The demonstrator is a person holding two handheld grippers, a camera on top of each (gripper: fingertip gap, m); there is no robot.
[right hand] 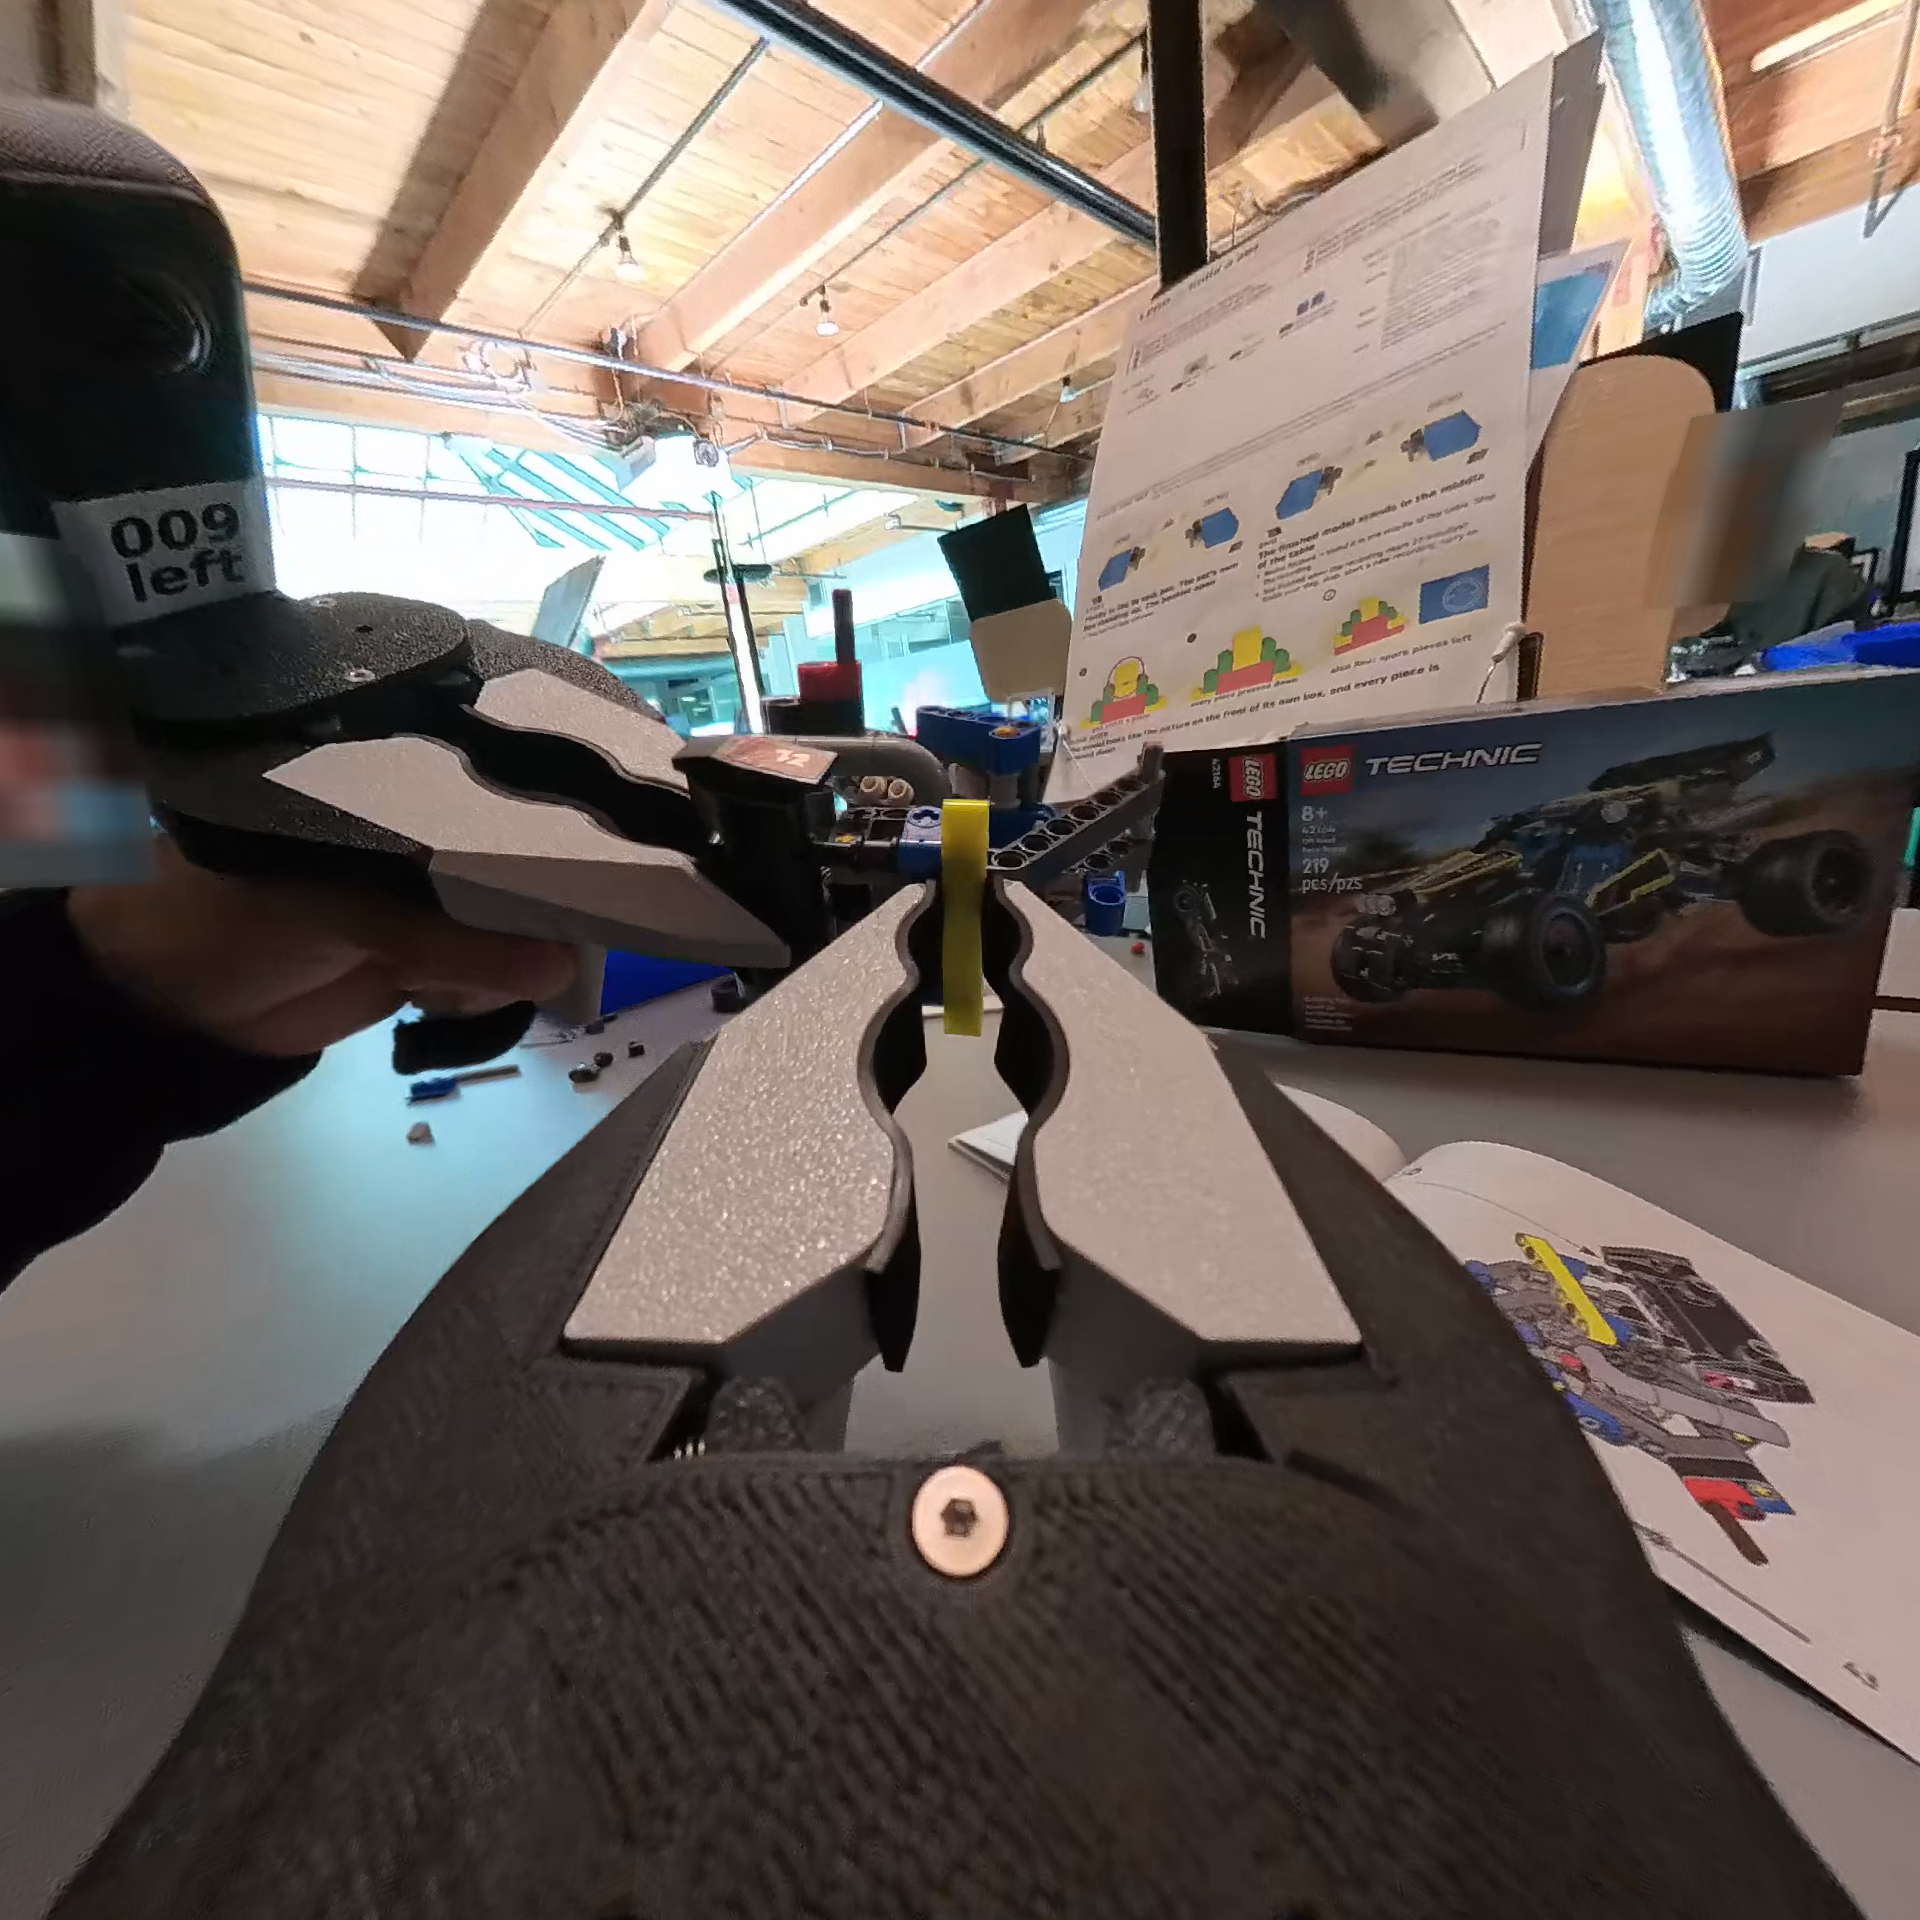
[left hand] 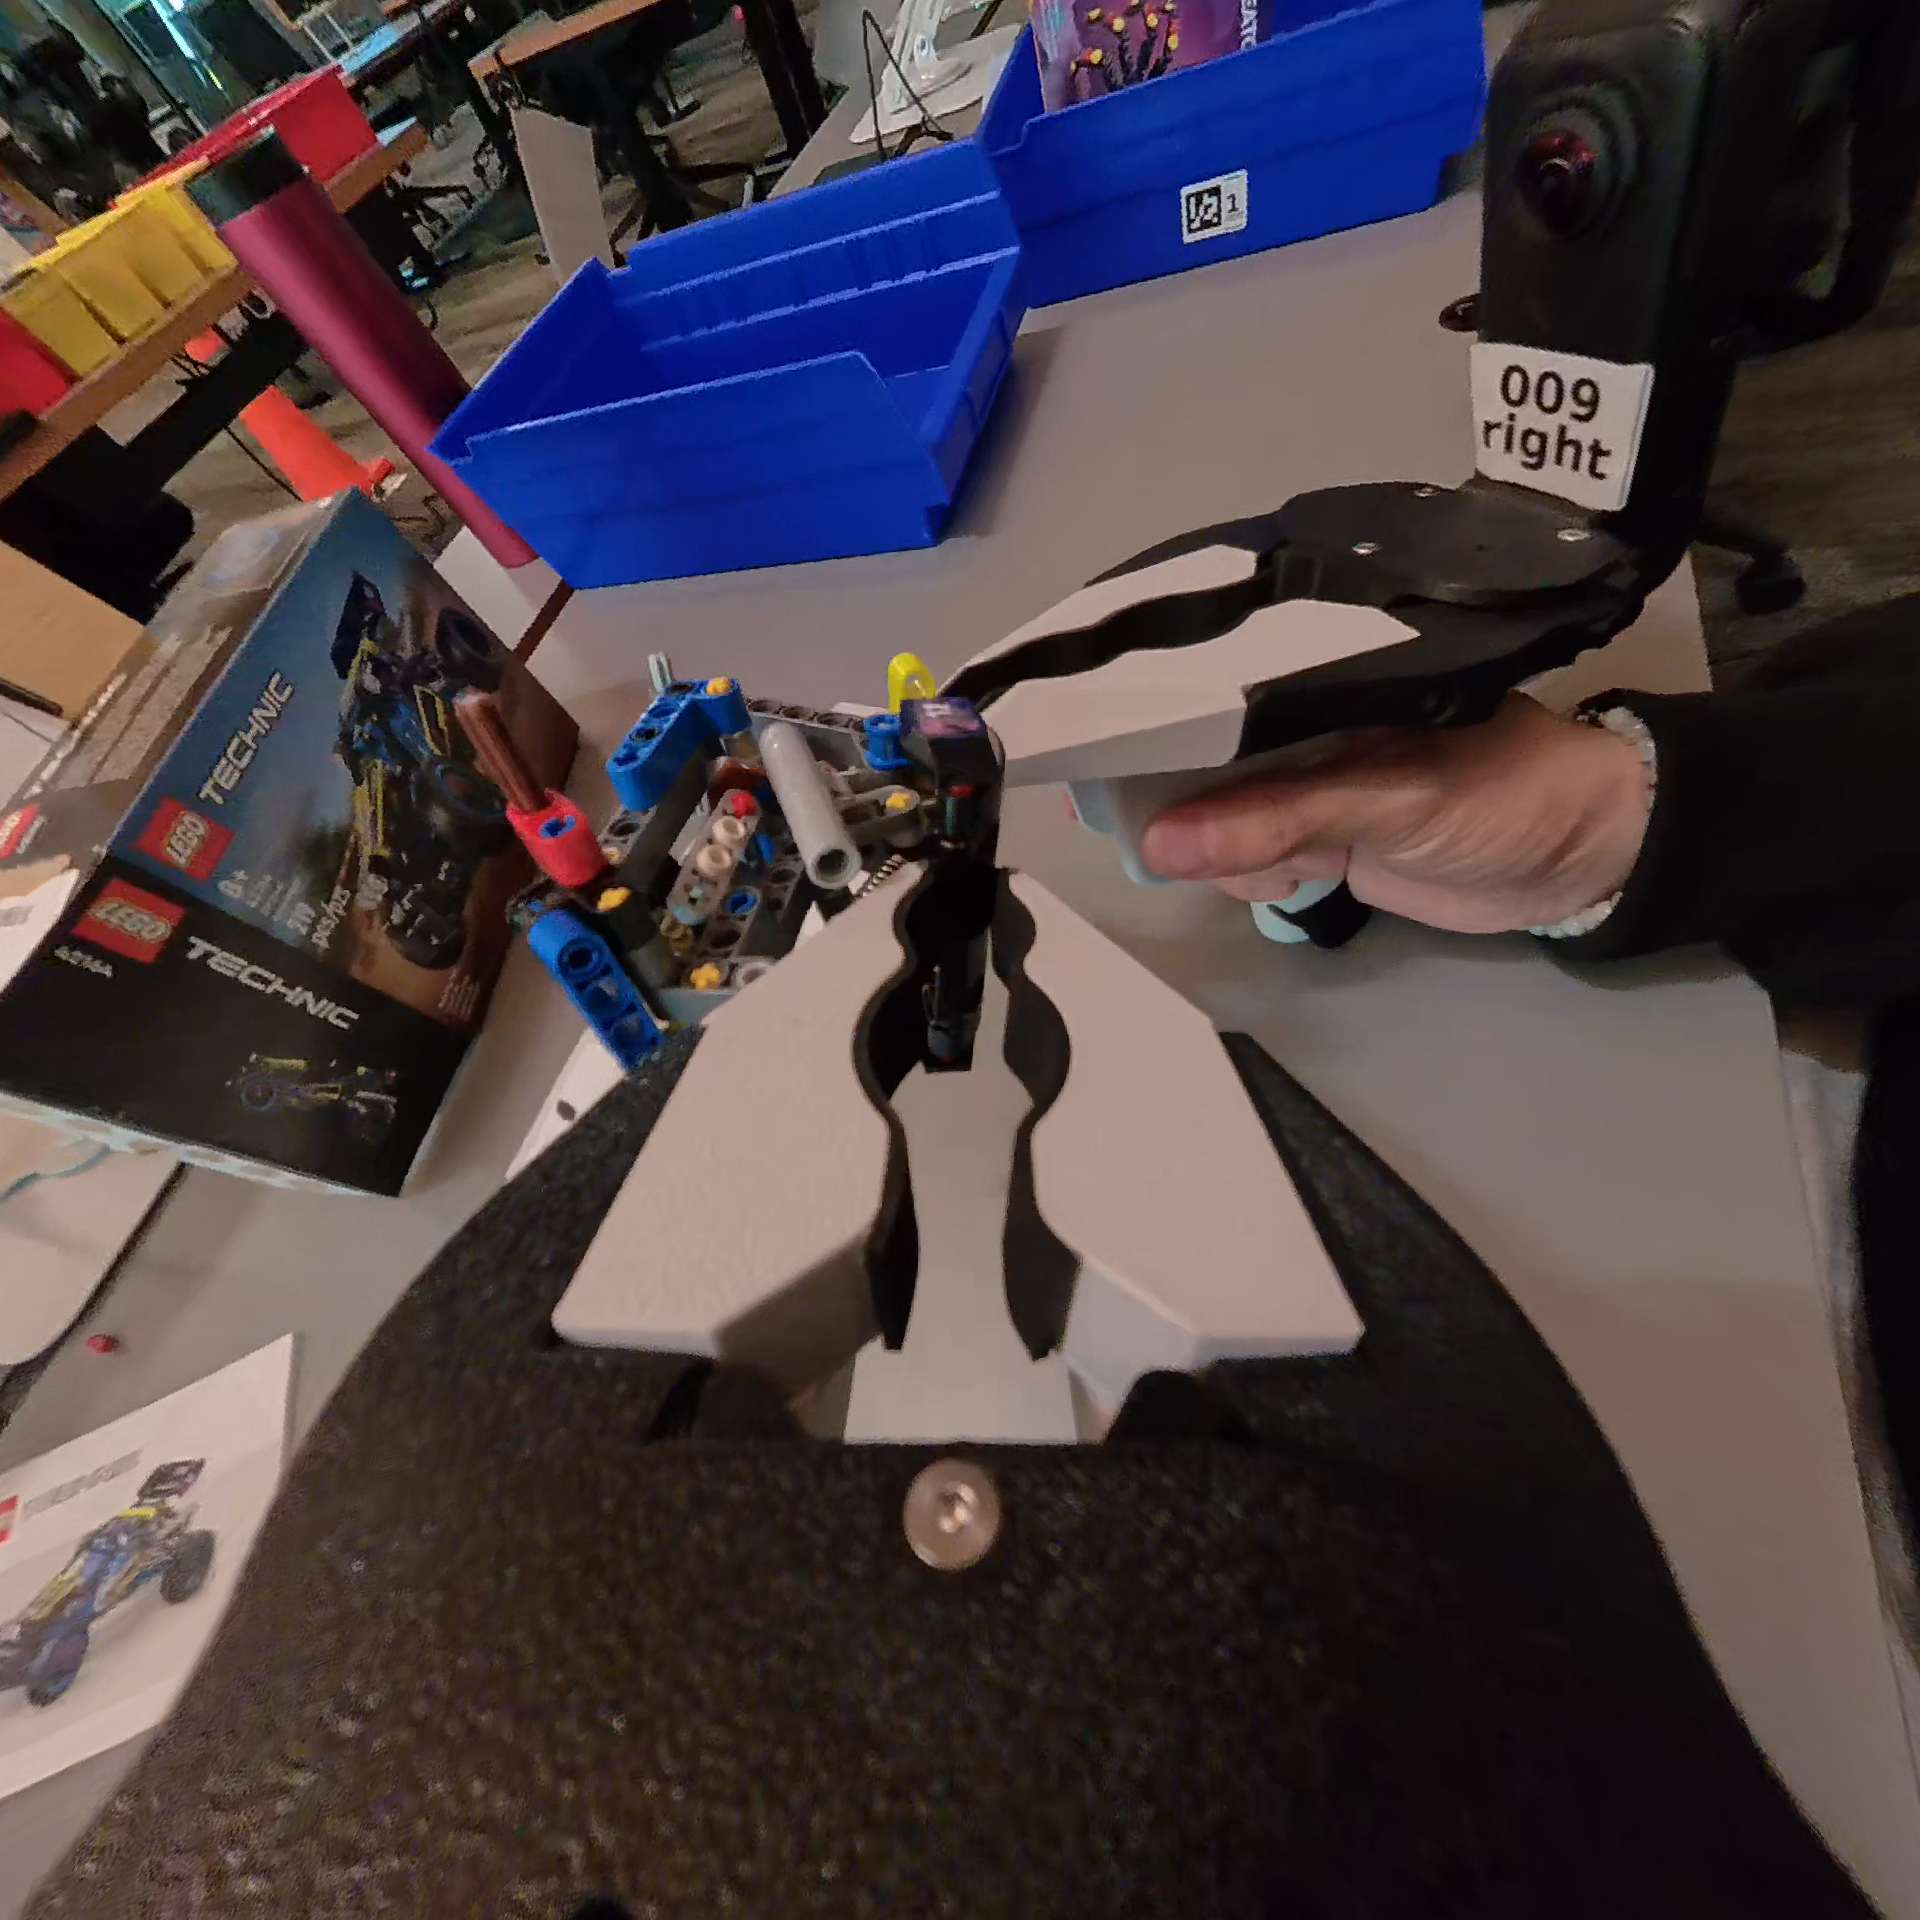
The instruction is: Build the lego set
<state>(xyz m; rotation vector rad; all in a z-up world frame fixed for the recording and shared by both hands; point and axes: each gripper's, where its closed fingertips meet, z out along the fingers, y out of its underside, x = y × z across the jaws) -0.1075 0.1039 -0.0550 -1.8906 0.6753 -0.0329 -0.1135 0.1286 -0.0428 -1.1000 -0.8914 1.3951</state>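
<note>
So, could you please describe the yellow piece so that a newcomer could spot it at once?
Start at the toy vehicle box; left of it stands the half-built model. In front, the right gripper clamps a flat strip, upright, the only yellow piece there.

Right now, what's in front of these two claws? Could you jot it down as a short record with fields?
Left claw: shut on the black part of a half-built brick model
Right claw: pads pressed on a thin yellow piece, held upright at the model
Table: grey
Nearby: kit box, open booklet, blue bins
Holder: a person's hand
</note>
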